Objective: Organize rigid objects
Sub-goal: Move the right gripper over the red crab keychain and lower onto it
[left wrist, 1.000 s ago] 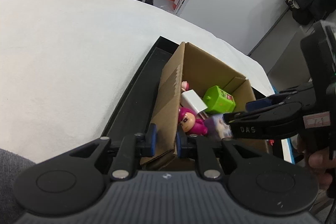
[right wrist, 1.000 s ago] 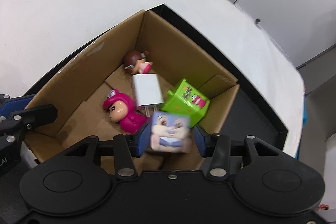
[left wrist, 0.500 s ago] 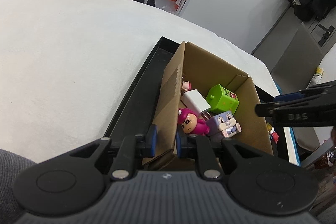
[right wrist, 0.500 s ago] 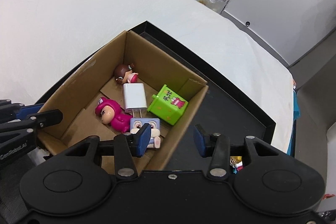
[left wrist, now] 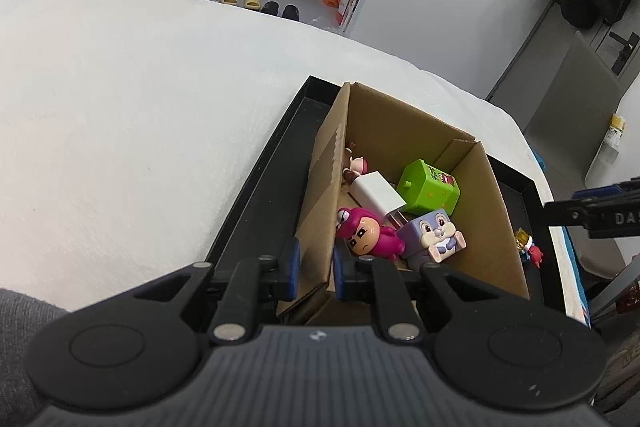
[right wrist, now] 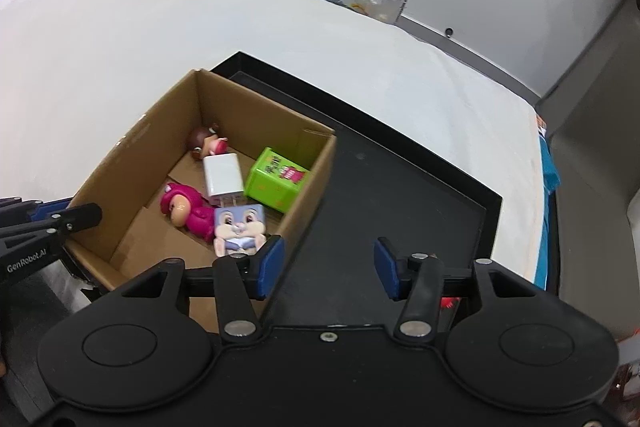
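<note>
A cardboard box [left wrist: 492, 203] [right wrist: 132, 163] stands in a black tray [right wrist: 400, 195]. In it lie a purple bunny cube [left wrist: 434, 235] [right wrist: 239, 227], a pink figure [left wrist: 368, 237] [right wrist: 186, 211], a white charger [left wrist: 378, 193] [right wrist: 223, 175], a green cube [left wrist: 430, 185] [right wrist: 276, 179] and a small brown-haired doll [right wrist: 208, 143]. My left gripper [left wrist: 314, 269] is shut on the box's near left wall. My right gripper [right wrist: 328, 267] is open and empty above the tray, right of the box. A small red and yellow figure [left wrist: 528, 247] stands on the tray.
The tray rests on a white padded surface [left wrist: 120, 115]. The black tray floor [right wrist: 380, 187] right of the box is bare. Shoes, cabinets and a grey chair [left wrist: 572, 107] are in the room beyond.
My right gripper let go of the purple bunny cube into the box, opened, and drew back to the right over the tray. My left gripper stayed clamped on the box wall.
</note>
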`<state>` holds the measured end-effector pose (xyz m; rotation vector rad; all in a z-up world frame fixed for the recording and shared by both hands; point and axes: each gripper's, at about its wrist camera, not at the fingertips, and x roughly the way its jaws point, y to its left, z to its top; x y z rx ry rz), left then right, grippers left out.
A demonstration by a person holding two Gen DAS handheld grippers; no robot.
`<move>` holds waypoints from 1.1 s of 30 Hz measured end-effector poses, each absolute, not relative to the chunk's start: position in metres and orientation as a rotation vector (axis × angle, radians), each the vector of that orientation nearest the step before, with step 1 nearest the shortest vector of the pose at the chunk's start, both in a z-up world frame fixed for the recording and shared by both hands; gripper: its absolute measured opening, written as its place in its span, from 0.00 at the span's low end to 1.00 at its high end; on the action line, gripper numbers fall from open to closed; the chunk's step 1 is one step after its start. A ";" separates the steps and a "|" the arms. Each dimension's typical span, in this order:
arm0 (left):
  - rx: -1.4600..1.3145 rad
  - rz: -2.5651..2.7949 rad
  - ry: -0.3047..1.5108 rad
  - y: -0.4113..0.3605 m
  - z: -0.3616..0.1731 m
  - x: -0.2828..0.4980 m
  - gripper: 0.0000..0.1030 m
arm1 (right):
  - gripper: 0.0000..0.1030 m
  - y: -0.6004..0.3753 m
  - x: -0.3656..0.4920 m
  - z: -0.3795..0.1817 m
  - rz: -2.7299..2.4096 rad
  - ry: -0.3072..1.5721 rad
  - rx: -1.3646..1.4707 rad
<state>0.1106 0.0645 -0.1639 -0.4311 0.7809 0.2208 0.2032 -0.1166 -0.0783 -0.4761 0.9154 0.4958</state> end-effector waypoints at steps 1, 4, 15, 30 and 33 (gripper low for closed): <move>-0.428 0.223 0.781 0.064 -0.164 0.111 0.15 | 0.54 -0.122 0.203 -0.078 0.493 0.912 -0.469; -0.413 0.232 0.784 0.062 -0.163 0.112 0.15 | 0.54 -0.136 0.203 -0.078 0.489 0.906 -0.441; -0.369 0.261 0.783 0.053 -0.159 0.111 0.15 | 0.57 -0.185 0.209 -0.086 0.464 0.906 -0.326; -0.322 0.295 0.788 0.045 -0.156 0.114 0.15 | 0.78 -0.229 0.222 -0.102 0.527 0.851 -0.117; -0.303 0.303 0.789 0.041 -0.157 0.115 0.14 | 0.82 -0.232 0.225 -0.107 0.517 0.845 -0.118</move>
